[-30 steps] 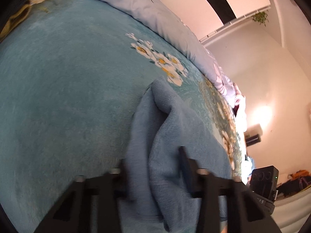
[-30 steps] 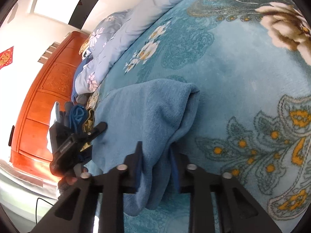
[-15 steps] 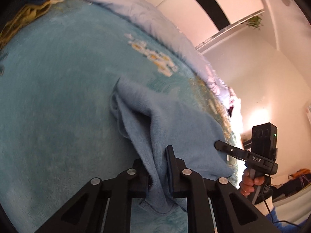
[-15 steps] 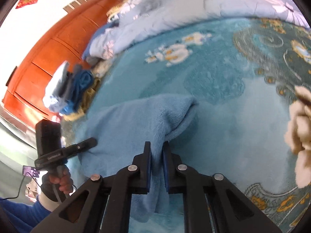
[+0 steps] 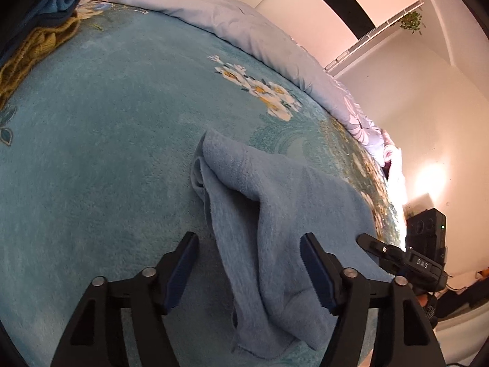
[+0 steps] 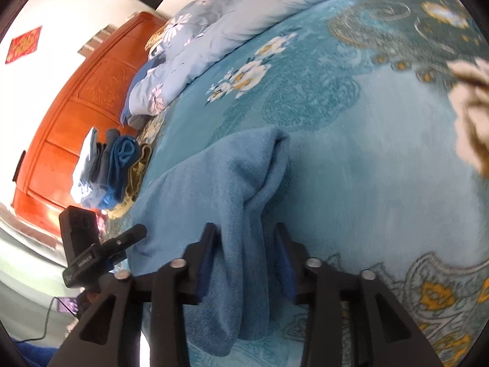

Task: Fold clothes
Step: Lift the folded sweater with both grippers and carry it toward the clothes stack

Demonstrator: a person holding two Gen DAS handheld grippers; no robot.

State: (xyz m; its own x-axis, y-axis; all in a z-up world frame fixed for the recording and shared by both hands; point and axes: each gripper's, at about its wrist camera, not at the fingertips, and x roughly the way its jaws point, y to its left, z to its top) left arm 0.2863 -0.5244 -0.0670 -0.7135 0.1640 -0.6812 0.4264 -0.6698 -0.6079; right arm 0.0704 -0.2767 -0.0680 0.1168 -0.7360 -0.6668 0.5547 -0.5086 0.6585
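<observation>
A blue fleece garment [image 5: 275, 214] lies folded over on the teal floral bedspread [image 5: 101, 140]. My left gripper [image 5: 249, 270] is open, its jaws apart on either side of the garment's near left corner. In the right wrist view the same garment [image 6: 220, 177] rises in a bunched ridge. My right gripper [image 6: 244, 260] is open too, its jaws standing either side of the near right corner, with gaps to the cloth. Each gripper shows at the edge of the other's view: the right one [image 5: 397, 253] and the left one [image 6: 107, 247].
A light blue quilt [image 5: 232, 21] lies along the far side of the bed. A pile of blue and yellow clothes [image 6: 113, 165] sits at the bed's left end, before an orange wooden wardrobe [image 6: 79, 116]. White walls stand behind.
Both grippers were shut on the garment's corners half a second ago and have opened. The garment has settled on the bedspread.
</observation>
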